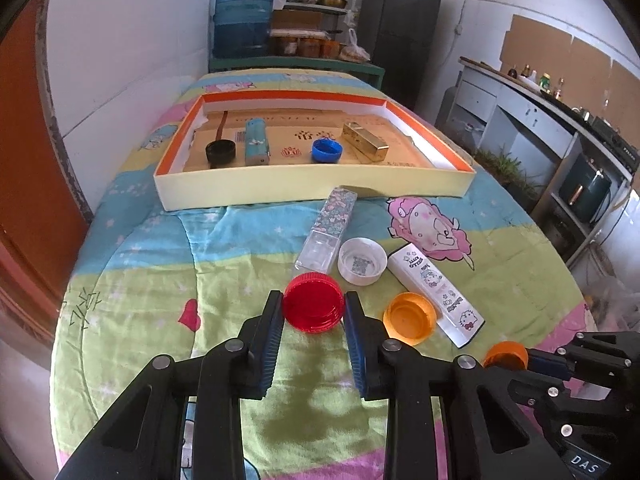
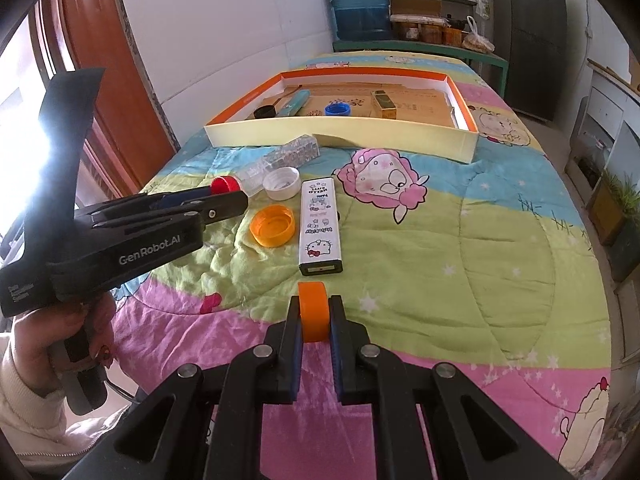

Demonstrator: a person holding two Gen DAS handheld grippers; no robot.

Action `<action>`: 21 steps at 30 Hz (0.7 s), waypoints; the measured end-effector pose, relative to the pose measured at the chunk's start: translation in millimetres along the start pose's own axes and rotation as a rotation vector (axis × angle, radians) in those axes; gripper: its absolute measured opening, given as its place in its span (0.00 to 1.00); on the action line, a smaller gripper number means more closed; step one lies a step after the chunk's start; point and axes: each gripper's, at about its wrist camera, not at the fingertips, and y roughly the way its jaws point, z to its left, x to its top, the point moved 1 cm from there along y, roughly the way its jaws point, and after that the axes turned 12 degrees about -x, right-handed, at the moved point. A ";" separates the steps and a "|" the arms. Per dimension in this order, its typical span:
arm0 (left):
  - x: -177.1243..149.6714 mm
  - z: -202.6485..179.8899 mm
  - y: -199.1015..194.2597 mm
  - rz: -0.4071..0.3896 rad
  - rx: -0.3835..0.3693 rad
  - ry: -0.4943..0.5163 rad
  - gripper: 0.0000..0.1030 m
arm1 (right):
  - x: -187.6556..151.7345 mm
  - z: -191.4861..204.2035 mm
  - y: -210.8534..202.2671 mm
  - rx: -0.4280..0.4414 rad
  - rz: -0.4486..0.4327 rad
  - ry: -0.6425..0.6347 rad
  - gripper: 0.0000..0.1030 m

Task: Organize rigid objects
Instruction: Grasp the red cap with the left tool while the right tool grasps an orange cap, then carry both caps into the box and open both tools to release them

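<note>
A kitchen-like room holds a counter [image 1: 152, 264] draped in a cartoon quilt, with shelves, a water jug [image 1: 242, 20] and a dark fridge [image 1: 400, 28] at the far end.

The left gripper [image 1: 313, 309] has its fingers [image 1: 269, 334] pinching a red cap [image 1: 313, 307] on either side, the cap lying on the quilt. The right gripper [image 2: 314, 320] has its fingers [image 2: 294, 340] pressed on an orange cap [image 2: 314, 312] held on edge, clear of the quilt.

Just right of the left fingers lies a second orange cap [image 1: 409, 318], open side up. Just beyond them sit a white cap [image 1: 362, 261], a clear case [image 1: 326, 232] to its left and a white case [image 1: 438, 294] to its right.

Farther on lies a shallow tray [image 1: 312, 192] with an orange rim. It holds, left to right, a black cap [image 1: 220, 153], a teal case [image 1: 256, 142], a blue cap [image 1: 327, 151] and a gold box [image 1: 365, 142].

A hand [image 2: 44, 336] grips the left gripper's handle.
</note>
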 end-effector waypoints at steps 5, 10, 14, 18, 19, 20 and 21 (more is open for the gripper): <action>2.8 -2.0 -10.0 -0.020 -0.001 0.005 0.30 | 4.0 0.6 -1.1 0.003 -0.009 0.002 0.12; 8.2 -4.1 -20.8 -0.044 -0.004 0.013 0.30 | 9.4 1.0 -4.9 0.003 -0.023 -0.001 0.12; 14.0 -5.8 -28.1 -0.061 -0.008 0.014 0.30 | 15.8 1.1 -8.3 0.001 -0.037 -0.007 0.12; 18.5 -6.2 -34.3 -0.074 -0.011 0.015 0.30 | 24.1 1.5 -10.3 -0.002 -0.052 -0.014 0.12; 20.0 -6.4 -35.4 -0.078 -0.012 0.017 0.30 | 26.5 1.7 -10.6 -0.003 -0.056 -0.016 0.12; 21.7 -6.4 -36.8 -0.081 -0.011 0.017 0.30 | 28.7 1.7 -10.8 -0.003 -0.059 -0.018 0.12; 23.3 -6.5 -37.7 -0.084 -0.010 0.017 0.30 | 31.6 1.8 -10.9 -0.003 -0.063 -0.020 0.12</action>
